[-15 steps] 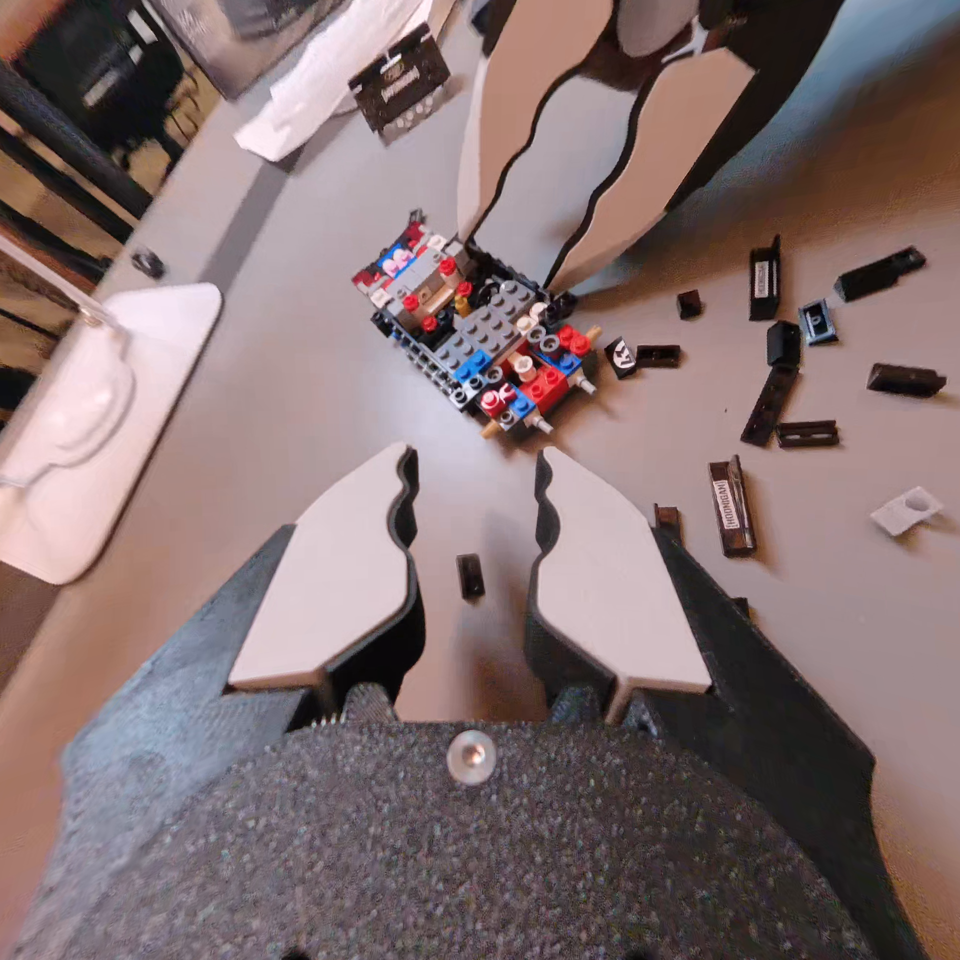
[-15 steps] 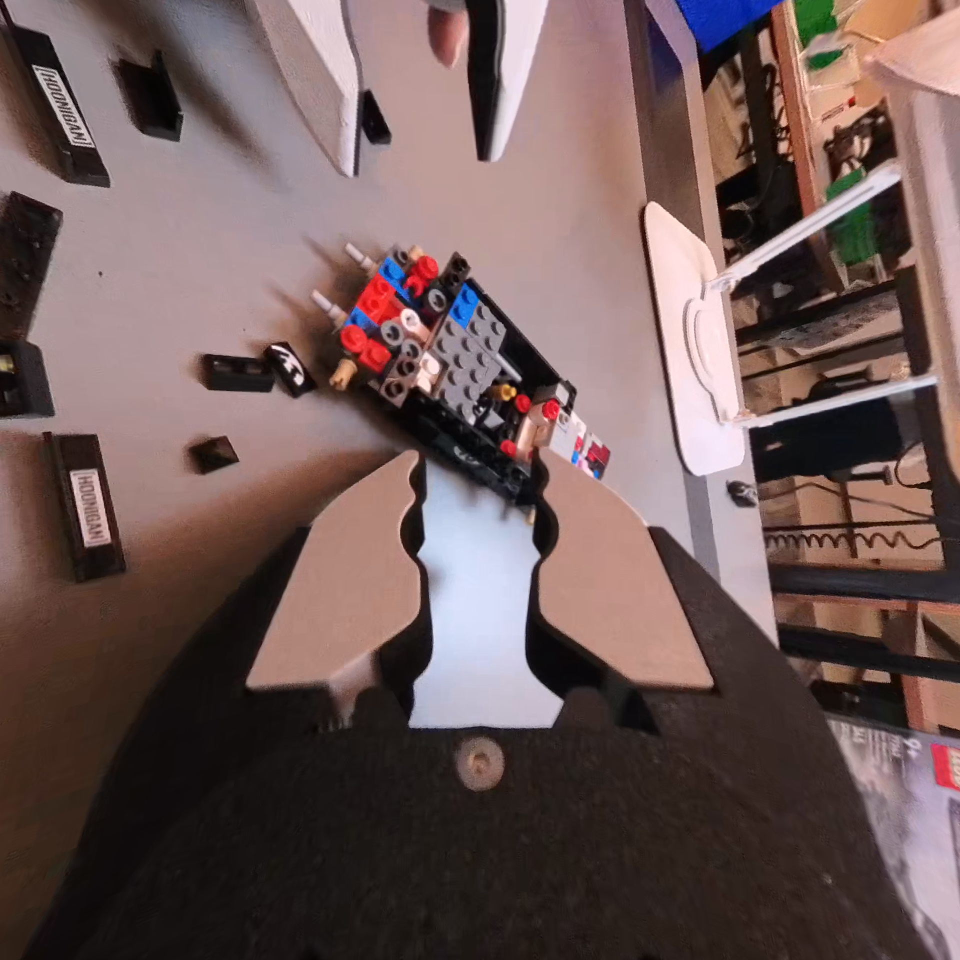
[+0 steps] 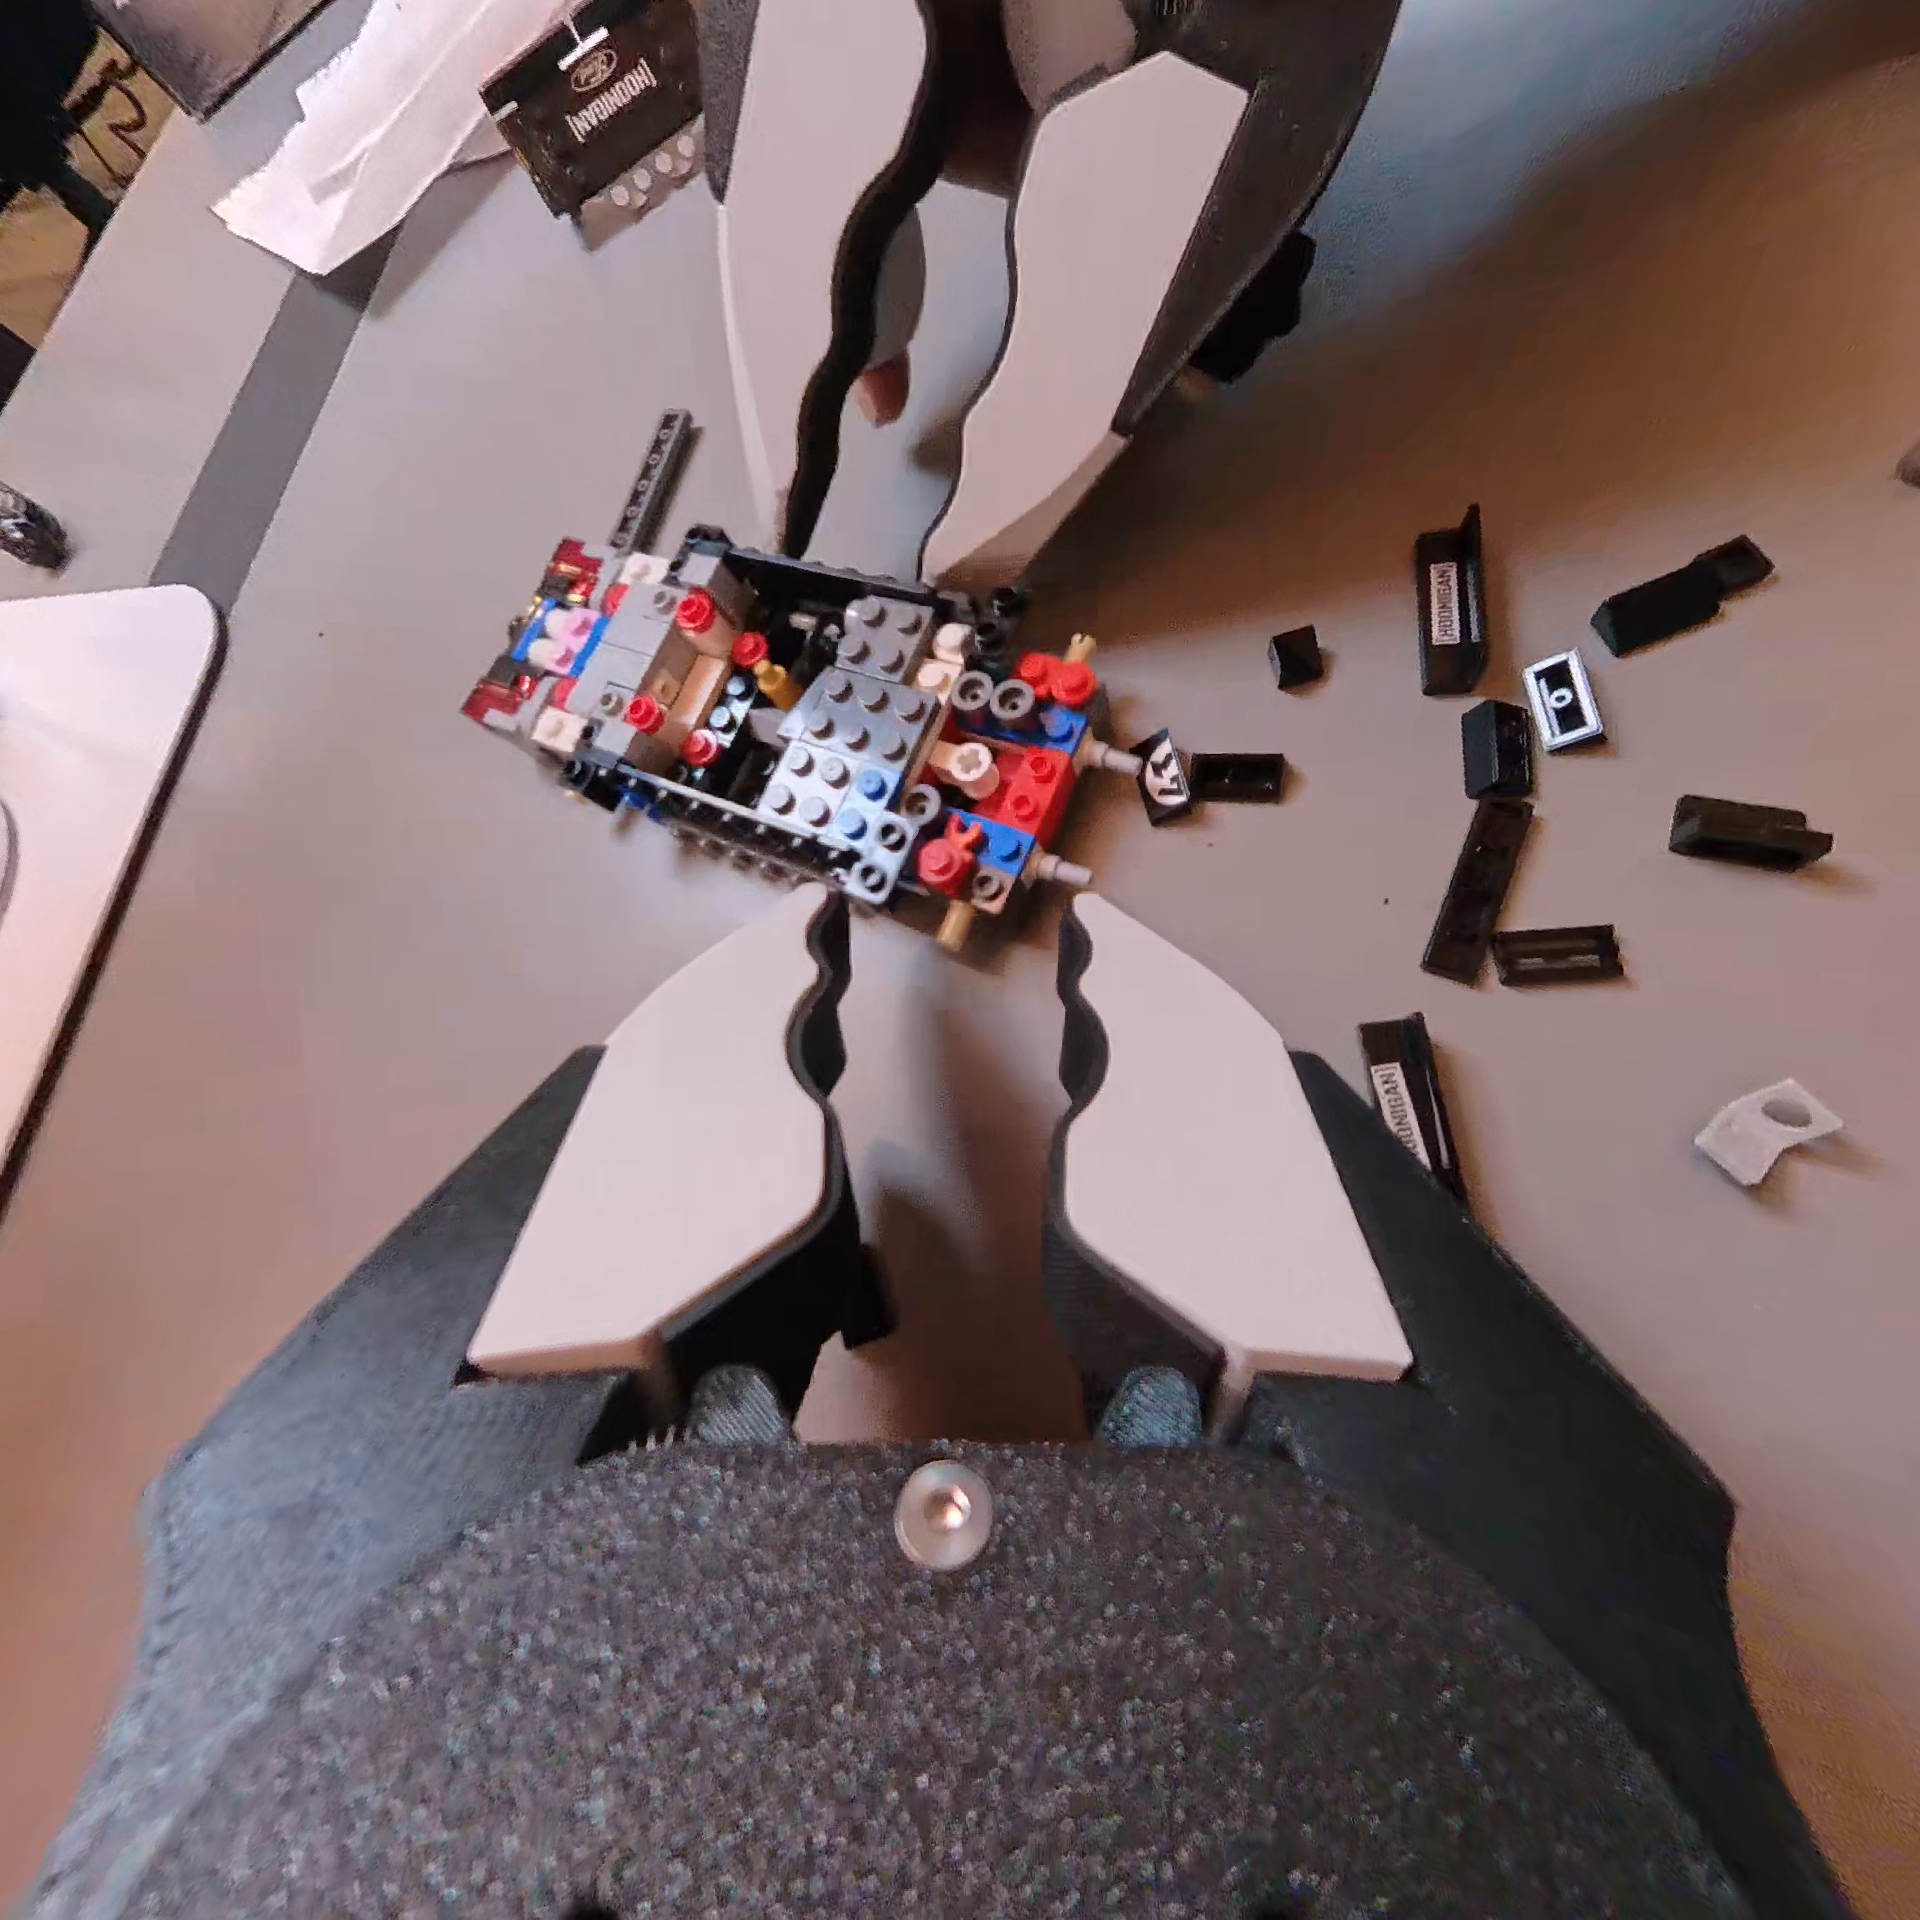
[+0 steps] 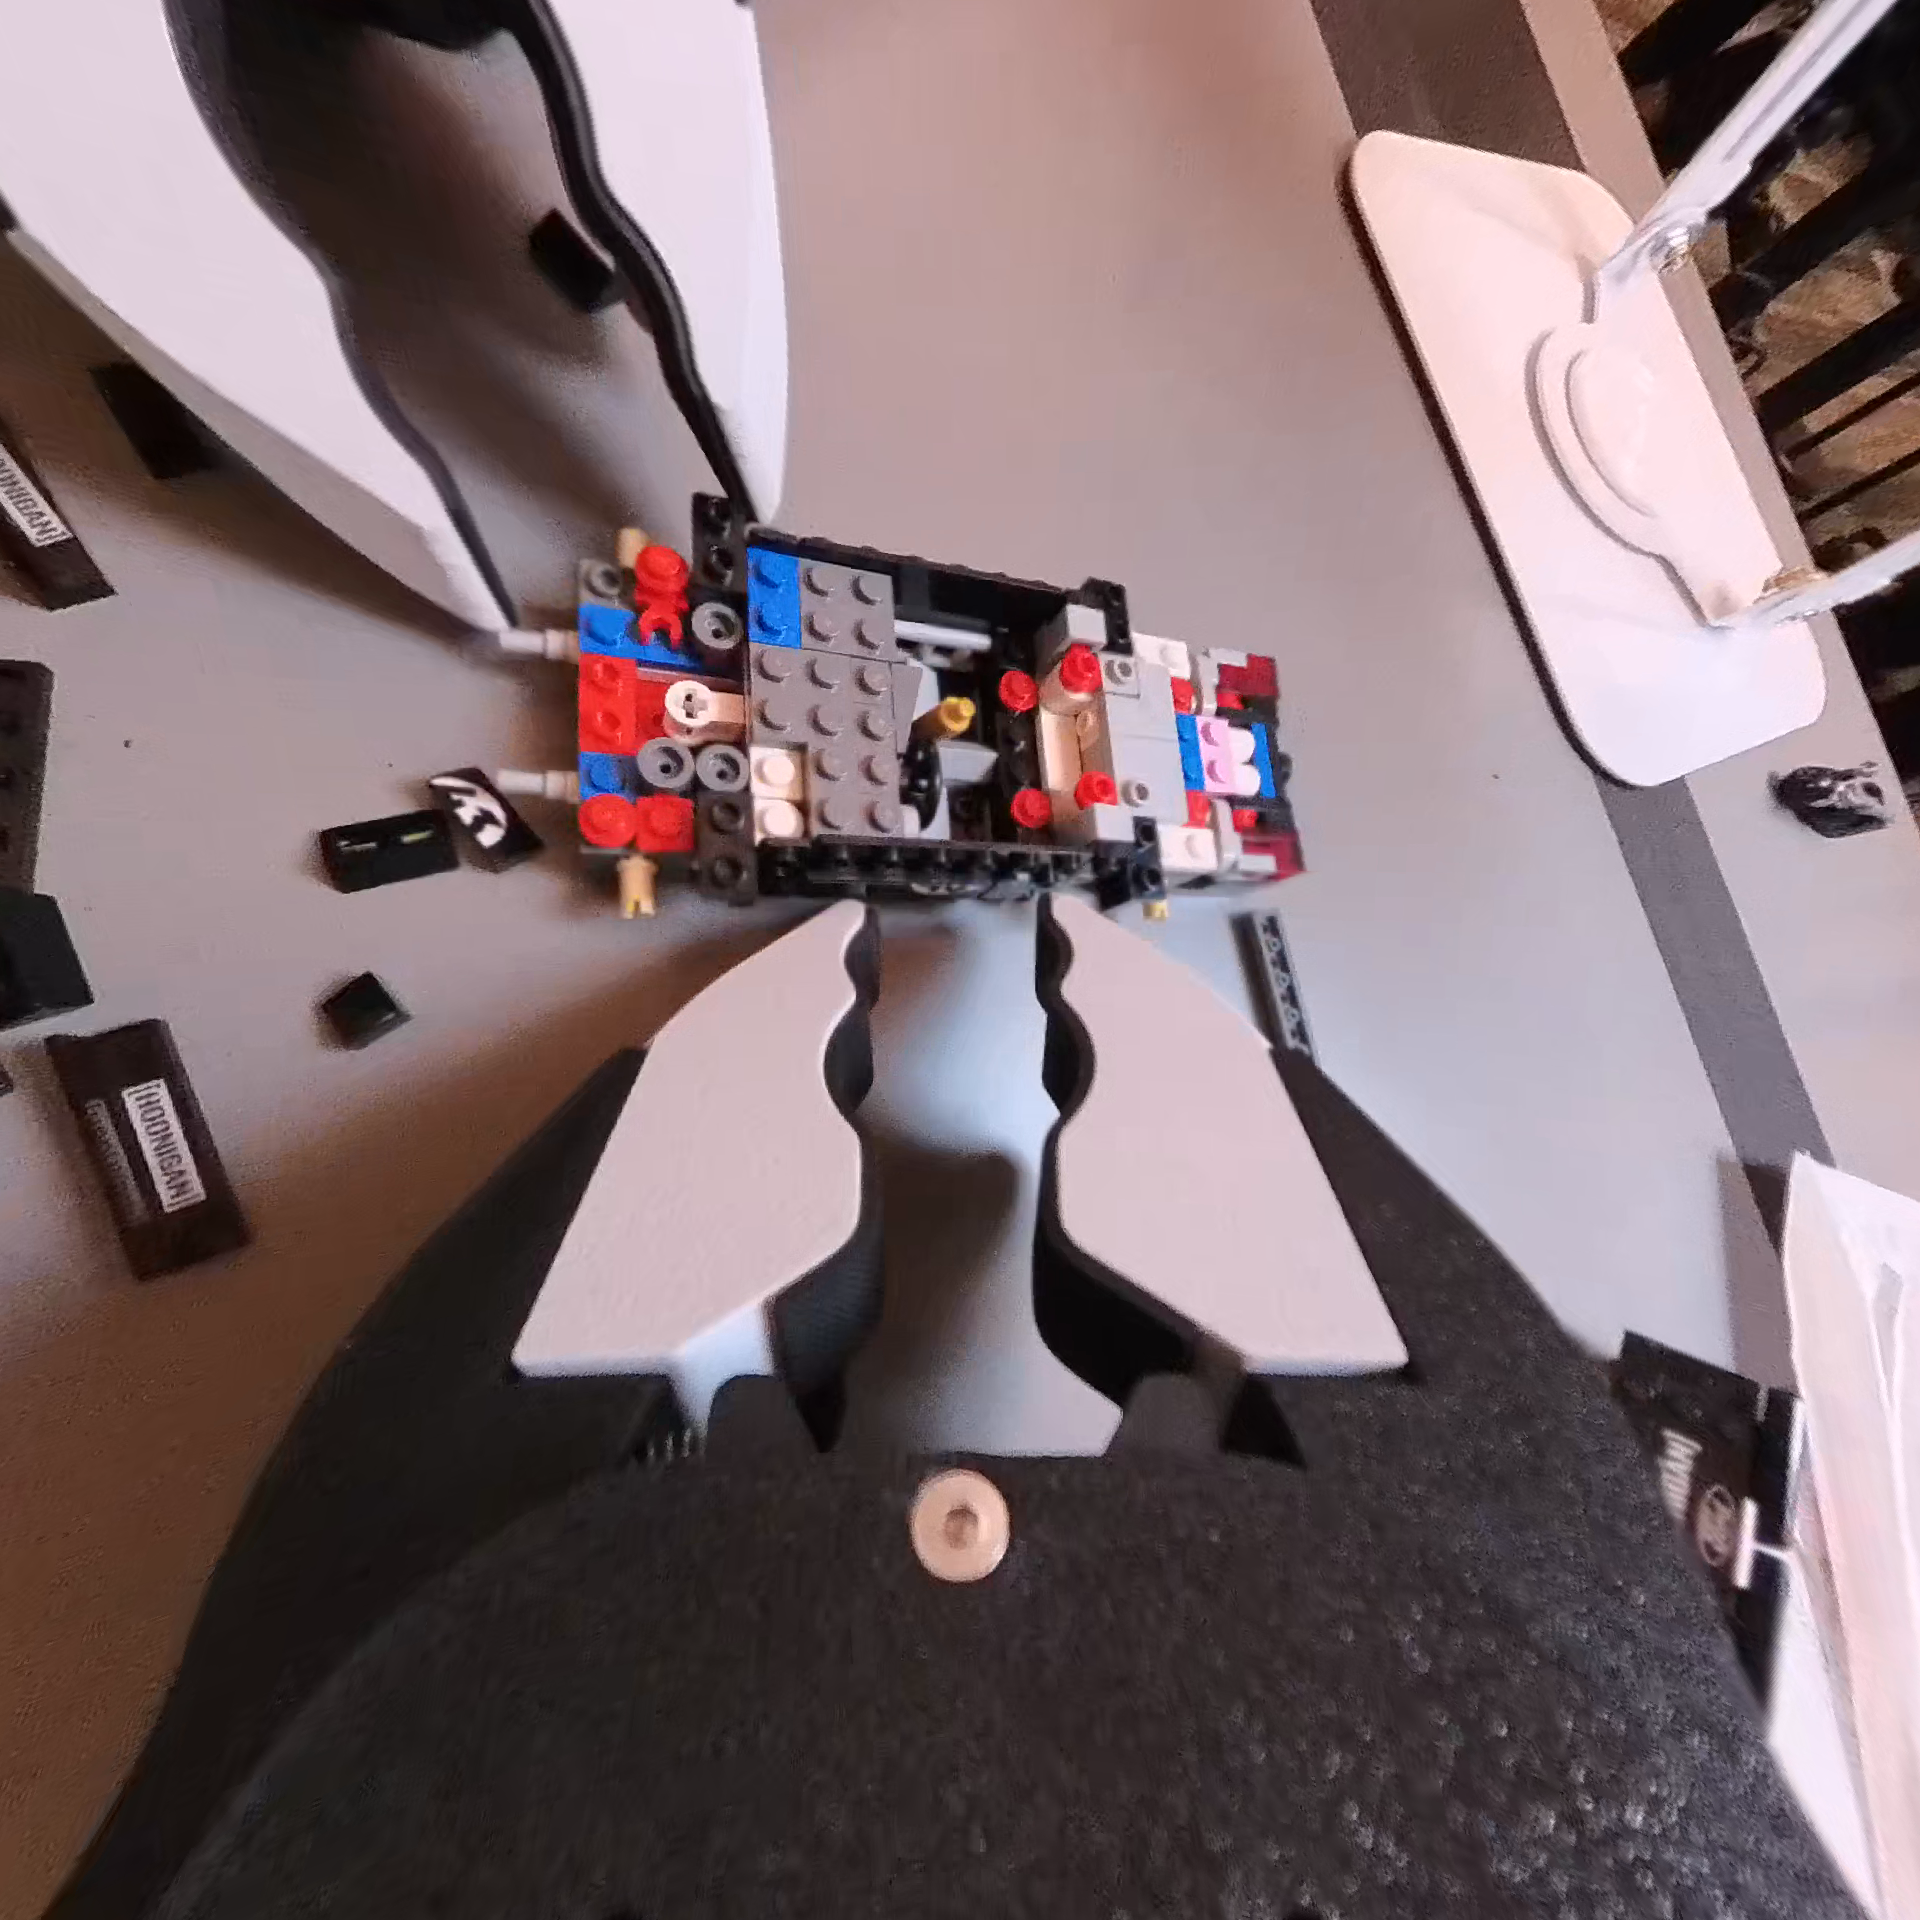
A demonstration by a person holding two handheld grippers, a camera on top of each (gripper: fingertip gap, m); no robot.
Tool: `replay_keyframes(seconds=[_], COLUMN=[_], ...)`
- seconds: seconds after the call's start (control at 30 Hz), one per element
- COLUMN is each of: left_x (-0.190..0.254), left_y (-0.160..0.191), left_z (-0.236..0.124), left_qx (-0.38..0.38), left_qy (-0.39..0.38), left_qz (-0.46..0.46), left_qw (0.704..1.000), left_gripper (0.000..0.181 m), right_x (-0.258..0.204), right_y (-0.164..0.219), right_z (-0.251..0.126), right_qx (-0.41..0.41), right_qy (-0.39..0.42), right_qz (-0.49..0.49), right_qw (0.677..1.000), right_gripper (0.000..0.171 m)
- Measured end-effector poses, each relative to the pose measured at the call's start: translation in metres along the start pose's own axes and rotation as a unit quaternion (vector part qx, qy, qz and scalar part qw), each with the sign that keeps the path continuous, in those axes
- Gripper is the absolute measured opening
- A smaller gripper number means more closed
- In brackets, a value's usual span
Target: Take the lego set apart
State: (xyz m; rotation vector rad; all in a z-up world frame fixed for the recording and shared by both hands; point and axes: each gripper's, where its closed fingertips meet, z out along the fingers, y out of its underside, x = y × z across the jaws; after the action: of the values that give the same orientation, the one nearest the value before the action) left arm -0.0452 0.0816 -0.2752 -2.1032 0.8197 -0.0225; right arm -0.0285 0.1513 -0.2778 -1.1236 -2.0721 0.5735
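Note:
The partly stripped lego car, a black frame with grey, red and blue bricks, lies on the grey table; it also shows in the right wrist view. My left gripper is open and empty, its tips just short of the car's red and blue end. My right gripper is open and empty, its tips at the car's black side beam; I cannot tell if they touch. Each gripper faces the other across the car: the right one in the left wrist view, the left one in the right wrist view.
Several loose black pieces lie right of the car, also seen in the right wrist view. A small white piece lies near them. A thin black strip lies beside the car. A white stand base and papers sit at the table's edge. Tip to tip, the grippers are about 8 cm apart.
Both grippers have moved in toward the car from opposite sides and now sit right at it. The small black piece between my left fingers is out of sight.

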Motion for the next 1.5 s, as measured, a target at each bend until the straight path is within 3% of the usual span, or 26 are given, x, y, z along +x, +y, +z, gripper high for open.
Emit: replay_keyframes(seconds=[0.17,0.43,0.57,0.83,1.03,1.2,1.33,1.5], left_x=[-0.012,-0.052,-0.056,-0.037,-0.01,0.022,0.052,0.059], left_y=[-0.002,-0.036,-0.042,-0.039,-0.02,-0.015,-0.01,-0.002], left_z=[-0.01,-0.054,-0.076,-0.104,-0.117,-0.13,-0.124,-0.116], left_qx=[0.04,0.177,0.193,0.179,0.165,0.125,0.134,0.133], left_qy=[-0.011,-0.12,-0.18,-0.235,-0.236,-0.297,-0.299,-0.296], left_qz=[-0.041,-0.115,-0.135,-0.156,-0.218,-0.185,-0.215,-0.234], left_qw=[0.998,0.97,0.955,0.943,0.932,0.928,0.92,0.916], left_gripper=[0.034,0.001,0.0,0.0,0.0,0.0,0.001,0.005], right_x=[0.011,0.025,0.018,-0.013,-0.031,-0.05,-0.074,-0.09], right_y=[0.0,-0.064,-0.082,-0.051,-0.034,-0.028,-0.022,-0.027], right_z=[-0.018,-0.068,-0.084,-0.093,-0.099,-0.108,-0.121,-0.124], right_qx=[0.038,0.154,0.164,0.144,0.138,0.117,0.104,0.139], right_qy=[0.028,0.122,0.164,0.174,0.157,0.169,0.177,0.162], right_qz=[0.049,0.113,0.133,0.167,0.262,0.287,0.279,0.246], right_qw=[0.998,0.974,0.964,0.96,0.942,0.936,0.938,0.945], right_gripper=[0.028,0.036,0.036,0.026,0.019,0.004,0.0,0.0])
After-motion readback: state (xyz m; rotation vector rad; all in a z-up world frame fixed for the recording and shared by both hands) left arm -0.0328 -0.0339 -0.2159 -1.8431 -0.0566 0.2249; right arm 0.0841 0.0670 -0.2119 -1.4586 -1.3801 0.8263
